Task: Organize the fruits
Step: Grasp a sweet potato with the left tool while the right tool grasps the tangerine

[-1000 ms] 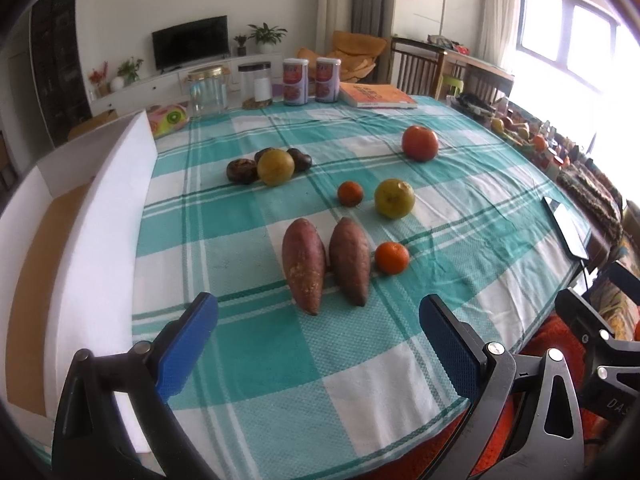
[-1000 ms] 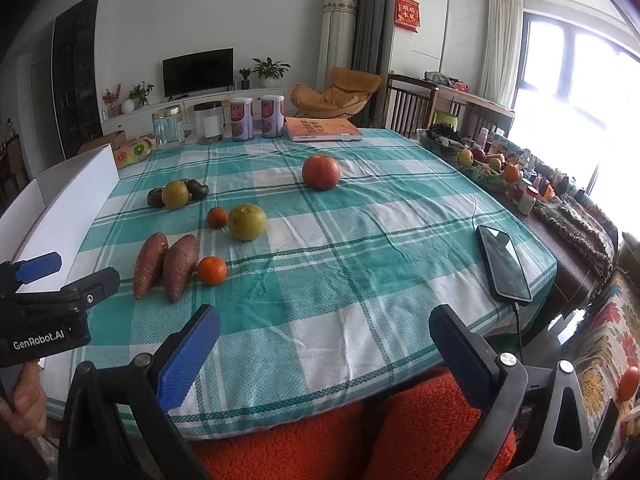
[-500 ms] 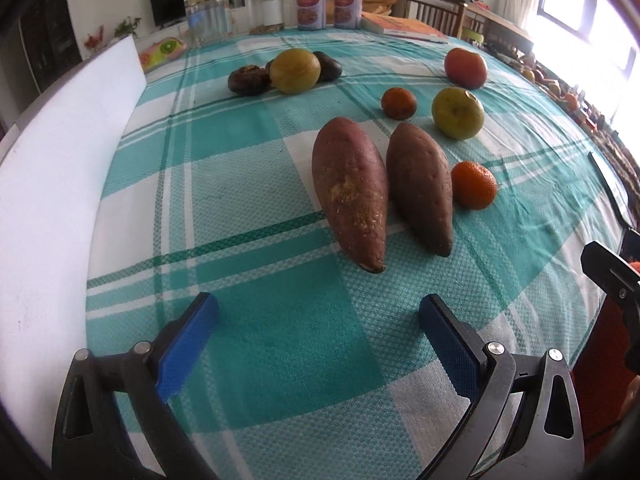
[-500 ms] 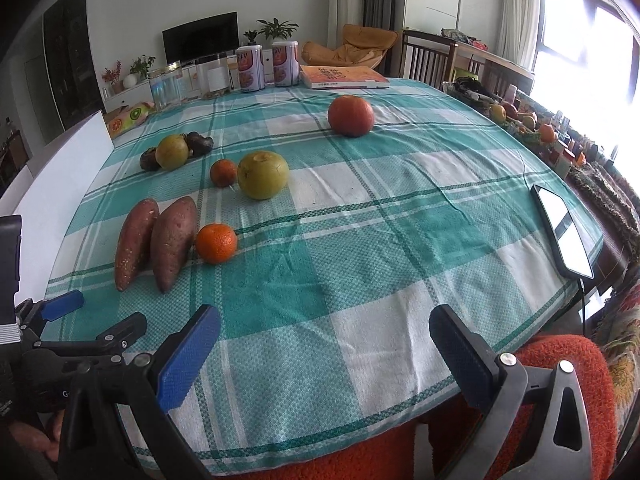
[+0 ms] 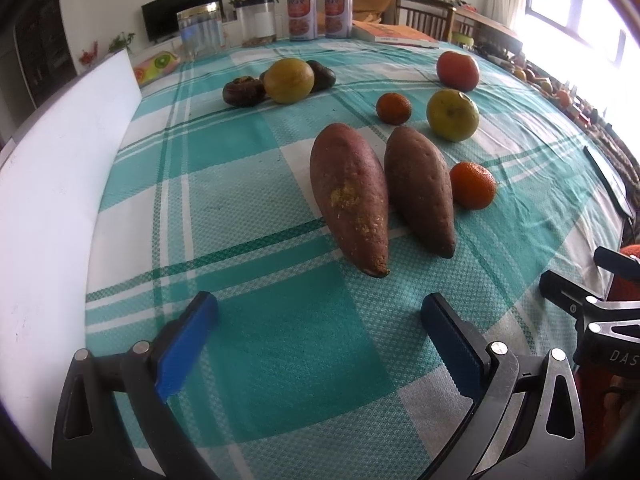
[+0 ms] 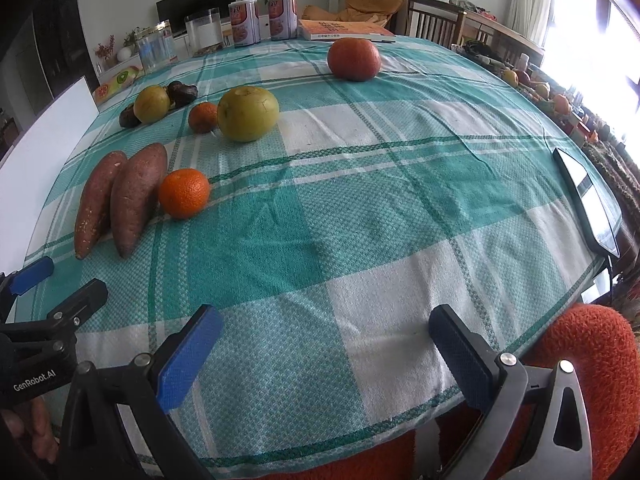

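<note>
Left wrist view: left gripper [image 5: 318, 318], jaws spread and empty, faces two touching sweet potatoes [image 5: 380, 190] on the table; closing could catch both. Right gripper [image 6: 326, 330] is also spread, idle.

"GenRobot.AI" on left claw [image 6: 24, 280] body; "DAS" partly legible on right claw [image 5: 608, 268] body.
</note>
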The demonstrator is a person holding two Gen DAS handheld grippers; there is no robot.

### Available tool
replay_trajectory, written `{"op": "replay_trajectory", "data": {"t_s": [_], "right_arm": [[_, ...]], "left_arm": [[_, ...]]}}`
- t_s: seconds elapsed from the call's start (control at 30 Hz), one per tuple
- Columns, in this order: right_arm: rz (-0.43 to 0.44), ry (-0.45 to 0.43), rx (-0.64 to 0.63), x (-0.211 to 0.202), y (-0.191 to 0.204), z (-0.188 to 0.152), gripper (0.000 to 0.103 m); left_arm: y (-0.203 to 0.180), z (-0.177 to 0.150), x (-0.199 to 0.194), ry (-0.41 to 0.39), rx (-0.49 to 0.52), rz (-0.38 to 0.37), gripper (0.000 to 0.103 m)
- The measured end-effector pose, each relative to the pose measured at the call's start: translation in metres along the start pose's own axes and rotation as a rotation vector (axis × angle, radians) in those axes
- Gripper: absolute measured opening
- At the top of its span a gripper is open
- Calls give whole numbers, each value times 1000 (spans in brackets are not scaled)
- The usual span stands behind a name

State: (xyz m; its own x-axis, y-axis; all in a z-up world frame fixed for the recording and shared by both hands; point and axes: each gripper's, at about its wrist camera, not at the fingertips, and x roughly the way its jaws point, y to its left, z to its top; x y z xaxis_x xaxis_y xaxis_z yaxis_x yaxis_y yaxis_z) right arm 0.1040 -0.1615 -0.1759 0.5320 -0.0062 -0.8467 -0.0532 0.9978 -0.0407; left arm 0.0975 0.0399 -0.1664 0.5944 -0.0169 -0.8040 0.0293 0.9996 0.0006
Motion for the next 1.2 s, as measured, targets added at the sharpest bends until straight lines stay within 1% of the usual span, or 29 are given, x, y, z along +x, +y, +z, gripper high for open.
{"op": "replay_trajectory", "data": {"t_s": [0.13,0.2,0.27,0.3,0.37,0.43,0.53,0.6,0.63,0.67,0.7,0.73,0.77,0.8,0.83,0.87,0.9,0.97,1.03,1.1,1.13,1.17,1.2], "right_arm": [[25,-8,-9,-1,-5,-5,103],[36,-12,-29,-1,-6,-6,103],[49,-20,-45,-1,-8,-7,103],[56,-24,-50,-2,-8,-7,103],[66,-32,-51,-3,-10,-9,103],[73,-41,-48,-5,-12,-12,103],[72,-44,-48,-6,-12,-13,103],[70,-45,-46,-6,-12,-13,103],[69,-45,-45,-6,-12,-14,103],[68,-45,-43,-6,-12,-14,103],[66,-45,-42,-6,-12,-14,103],[64,-46,-40,-7,-11,-15,103],[63,-45,-39,-7,-11,-15,103],[63,-45,-38,-7,-11,-16,103],[63,-44,-37,-8,-11,-16,103],[64,-43,-36,-8,-11,-17,103],[67,-38,-33,-8,-12,-16,103],[100,-27,-8,-10,-16,-14,103],[185,-24,28,-13,-21,-4,103],[266,-22,6,-13,-18,14,102],[297,-21,-22,-12,-13,24,94],[323,-13,-57,-9,-6,34,84],[346,0,-93,-5,1,42,79]], "left_arm": [[0,0,0,-1,-5,2,103],[1,3,0,17,-7,-9,102],[8,7,-1,44,-21,-56,100],[13,10,-3,44,-40,-94,100],[24,17,-10,17,-89,-177,100],[32,27,-13,0,-127,-234,99],[36,44,-8,2,-154,-278,99],[34,54,2,15,-143,-279,95],[33,58,7,25,-134,-279,77],[32,62,14,41,-131,-289,52],[32,64,21,65,-139,-334,48],[33,65,27,87,-156,-361,48],[33,66,31,92,-171,-370,53],[32,67,36,110,-173,-369,55],[30,68,36,98,-167,-365,59],[28,70,36,97,-162,-351,65],[27,70,36,94,-164,-349,65],[27,71,37,99,-163,-359,46],[30,69,33,102,-174,-357,46],[35,64,23,98,-180,-343,45],[37,61,16,89,-185,-343,45],[41,57,8,80,-192,-351,45],[43,55,1,74,-197,-357,45]]}}
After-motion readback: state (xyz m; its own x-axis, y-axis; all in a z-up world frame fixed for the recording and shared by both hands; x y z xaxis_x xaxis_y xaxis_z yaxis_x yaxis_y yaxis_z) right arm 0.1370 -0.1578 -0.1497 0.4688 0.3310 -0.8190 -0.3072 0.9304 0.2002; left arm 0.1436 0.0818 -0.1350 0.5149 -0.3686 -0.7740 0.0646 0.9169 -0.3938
